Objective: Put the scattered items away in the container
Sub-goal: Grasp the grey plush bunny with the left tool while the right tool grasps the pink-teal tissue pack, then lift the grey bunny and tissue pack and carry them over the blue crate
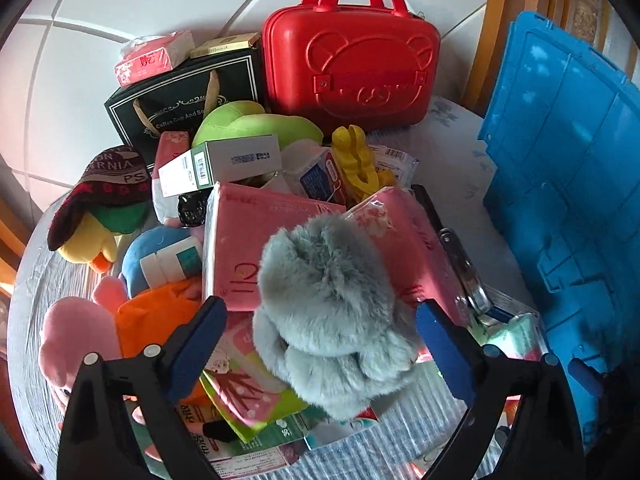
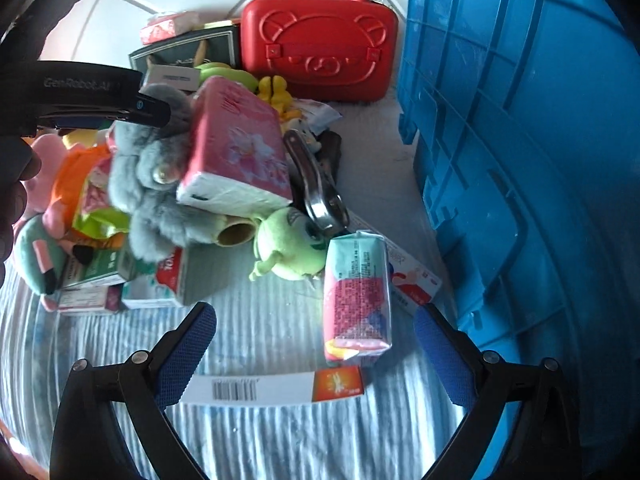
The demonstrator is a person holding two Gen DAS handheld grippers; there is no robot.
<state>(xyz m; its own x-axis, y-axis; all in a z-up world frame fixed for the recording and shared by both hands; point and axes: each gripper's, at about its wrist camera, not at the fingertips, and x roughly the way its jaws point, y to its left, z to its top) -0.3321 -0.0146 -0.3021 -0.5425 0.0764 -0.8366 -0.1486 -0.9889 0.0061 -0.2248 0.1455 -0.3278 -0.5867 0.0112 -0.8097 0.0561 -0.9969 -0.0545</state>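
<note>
A heap of scattered items lies on a striped cloth. In the left wrist view a grey plush toy (image 1: 332, 312) rests on pink tissue packs (image 1: 244, 240), and my left gripper (image 1: 320, 306) stands open around it, the pads just clear of the fur. The right wrist view shows that same left gripper (image 2: 154, 114) over the grey plush toy (image 2: 152, 184). My right gripper (image 2: 314, 314) is open low over the cloth. An upright tissue pack (image 2: 358, 296) and a flat white barcoded box (image 2: 256, 390) lie between its fingers, untouched. The blue container (image 1: 568, 168) (image 2: 520, 128) stands at the right.
A red hard case (image 1: 352, 60) (image 2: 320, 40) and a black gift bag (image 1: 176, 100) stand behind the heap. A green plush (image 2: 288, 244), a metal tool (image 2: 320, 192), a hatted duck plush (image 1: 96, 208) and small boxes crowd the pile. A person's hand (image 2: 16, 184) is at the left edge.
</note>
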